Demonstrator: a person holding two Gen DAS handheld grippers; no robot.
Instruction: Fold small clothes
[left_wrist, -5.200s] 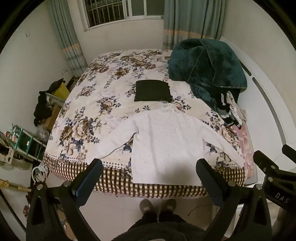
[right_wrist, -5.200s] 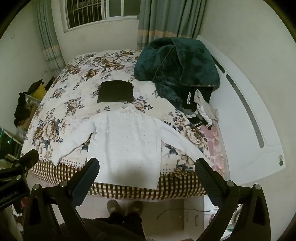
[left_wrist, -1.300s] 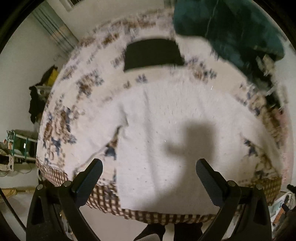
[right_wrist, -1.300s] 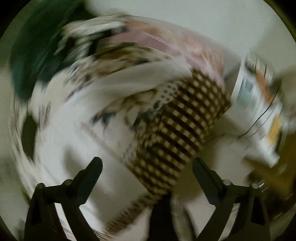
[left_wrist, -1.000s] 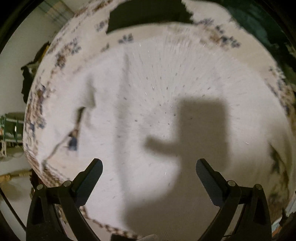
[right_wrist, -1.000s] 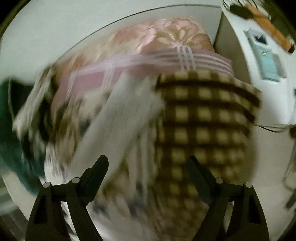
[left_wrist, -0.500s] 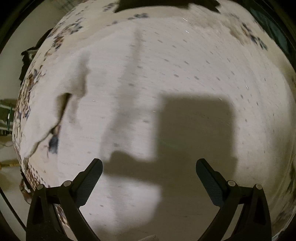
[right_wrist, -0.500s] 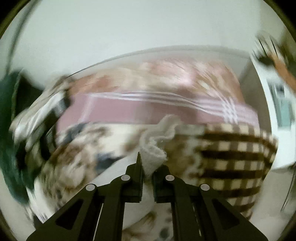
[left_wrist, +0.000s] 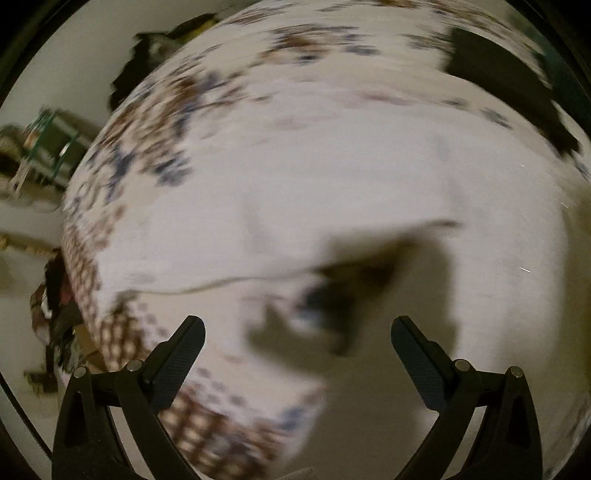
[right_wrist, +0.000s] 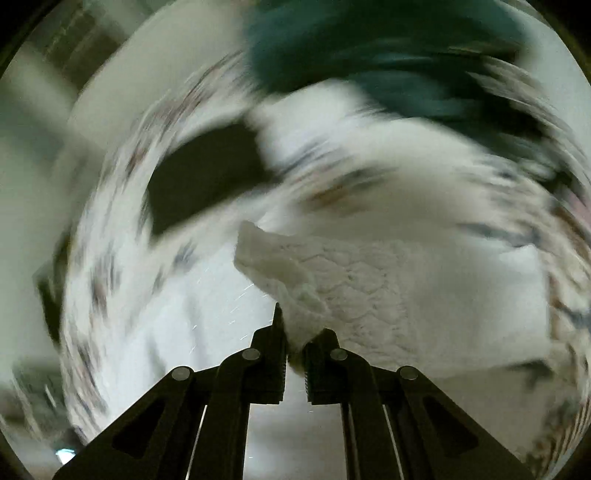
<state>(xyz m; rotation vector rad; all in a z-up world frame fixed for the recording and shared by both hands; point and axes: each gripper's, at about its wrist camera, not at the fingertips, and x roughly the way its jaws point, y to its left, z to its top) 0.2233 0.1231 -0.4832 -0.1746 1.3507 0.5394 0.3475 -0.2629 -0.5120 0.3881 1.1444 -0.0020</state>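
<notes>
A white knit sweater (left_wrist: 332, 192) lies spread on the floral bed cover (left_wrist: 155, 140). My left gripper (left_wrist: 295, 343) is open and empty, hovering close above the sweater's left sleeve and side. My right gripper (right_wrist: 294, 332) is shut on the cuff of the sweater's right sleeve (right_wrist: 332, 280), which is lifted and drawn over the sweater's body (right_wrist: 207, 332). Both views are motion-blurred.
A folded black garment (right_wrist: 199, 177) lies on the bed beyond the sweater; it also shows in the left wrist view (left_wrist: 509, 81). A dark green blanket (right_wrist: 388, 55) is heaped at the far right. Clutter and a green rack (left_wrist: 48, 147) stand off the bed's left side.
My right gripper has swung from the bed's right edge toward the middle, carrying the sleeve cuff it closed on. My left gripper has shifted left, from over the sweater's body to its left sleeve.
</notes>
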